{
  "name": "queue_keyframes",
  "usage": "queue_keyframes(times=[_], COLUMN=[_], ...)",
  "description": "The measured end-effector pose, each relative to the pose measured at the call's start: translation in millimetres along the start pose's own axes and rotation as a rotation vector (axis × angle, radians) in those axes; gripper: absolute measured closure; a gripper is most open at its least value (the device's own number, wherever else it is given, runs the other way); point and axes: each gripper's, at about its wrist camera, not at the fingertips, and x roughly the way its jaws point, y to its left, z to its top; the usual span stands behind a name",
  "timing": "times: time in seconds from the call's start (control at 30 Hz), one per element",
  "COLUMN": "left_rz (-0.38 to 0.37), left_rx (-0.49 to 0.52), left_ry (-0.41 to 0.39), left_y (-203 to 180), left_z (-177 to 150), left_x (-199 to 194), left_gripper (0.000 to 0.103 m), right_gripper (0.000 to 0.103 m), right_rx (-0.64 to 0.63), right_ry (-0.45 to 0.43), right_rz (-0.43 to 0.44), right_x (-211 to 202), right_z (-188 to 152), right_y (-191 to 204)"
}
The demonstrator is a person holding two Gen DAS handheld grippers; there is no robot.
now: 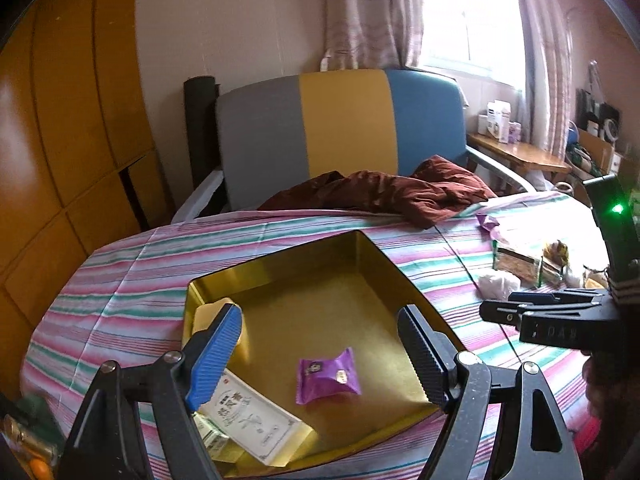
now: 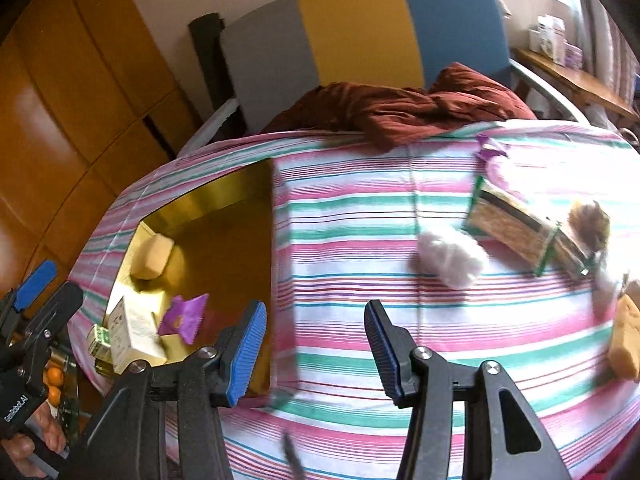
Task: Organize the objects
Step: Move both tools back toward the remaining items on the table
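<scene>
Gold box [image 1: 320,280] on the striped bed already held a purple packet [image 1: 326,376] near the left gripper [image 1: 320,352], jaws apart and empty. Right gripper [image 2: 316,352], jaws apart too, probably headed next for the white wad [image 2: 452,256] at right.

A chair [image 1: 340,132] with grey, yellow and blue panels is standing behind the striped cloth [image 1: 132,276], and a crumpled dark red fabric [image 1: 384,192] is lying across its seat, spilling onto the cloth's far edge. Patterned curtains [image 1: 372,12] are hanging beside a bright window [image 1: 468,16], while small boxes [image 1: 498,122] are sitting on a wooden side table [image 1: 520,156] to the right. Wooden wardrobe panels [image 1: 68,120] are filling the left side.
</scene>
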Motion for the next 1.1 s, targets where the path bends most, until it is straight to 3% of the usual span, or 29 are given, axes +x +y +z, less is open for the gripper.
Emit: queue_keyframes(times=[0.57,0.8,1.1], left_rz=[-0.16,-0.232,-0.315], left_rx=[0.102,0.155,0.204], left_ry=[0.048,0.072,0.142], left_y=[-68,-110,-160], left_z=[10,17,21], left_x=[28,46,76], left_gripper=[0.022,0.022,0.022], right_gripper=[0.051,0.051,0.051], right_rx=[0.224,0.222,0.199], right_ry=[-0.038,-0.058,-0.049], right_rz=[-0.179,-0.223,-0.235], right_x=[-42,-55,-41], right_z=[-2,19,41], right_y=[-127,-158,-178])
